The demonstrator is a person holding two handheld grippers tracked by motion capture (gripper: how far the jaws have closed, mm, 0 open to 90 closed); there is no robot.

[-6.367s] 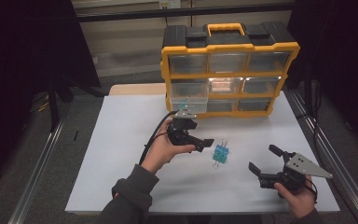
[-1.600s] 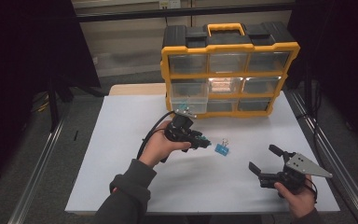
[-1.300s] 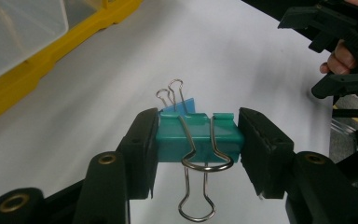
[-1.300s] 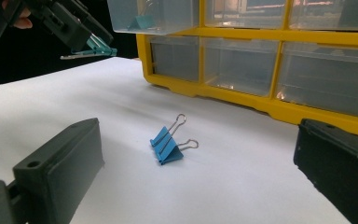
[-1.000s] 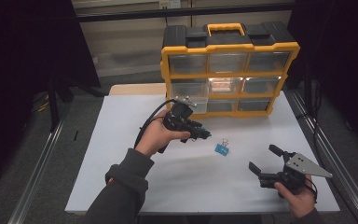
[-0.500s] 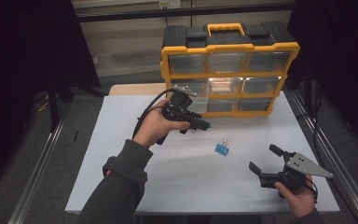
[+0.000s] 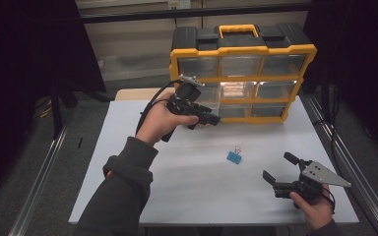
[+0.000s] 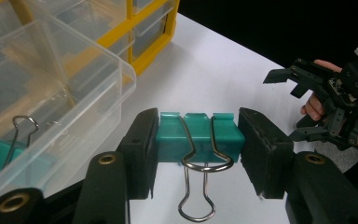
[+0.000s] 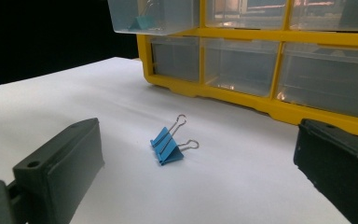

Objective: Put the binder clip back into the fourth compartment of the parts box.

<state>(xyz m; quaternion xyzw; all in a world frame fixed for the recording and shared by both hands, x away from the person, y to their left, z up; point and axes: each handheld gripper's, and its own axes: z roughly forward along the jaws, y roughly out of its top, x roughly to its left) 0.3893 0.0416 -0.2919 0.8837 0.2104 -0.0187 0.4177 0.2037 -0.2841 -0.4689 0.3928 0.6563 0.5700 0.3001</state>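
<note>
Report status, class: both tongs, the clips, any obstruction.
Left tongs shut on teal binder clip, beside open drawer. Right tongs open, empty. Blue binder clip on table. Nothing blocking.

1. This looks like a lab recording bay: a plain white table (image 7: 128, 147) hemmed in by black curtains (image 7: 24, 44).
2. Metal frame rails (image 7: 39, 187) flank the table.
3. A yellow parts organizer (image 7: 243, 73) with clear drawers stands at the back, with binder clips about.
</note>
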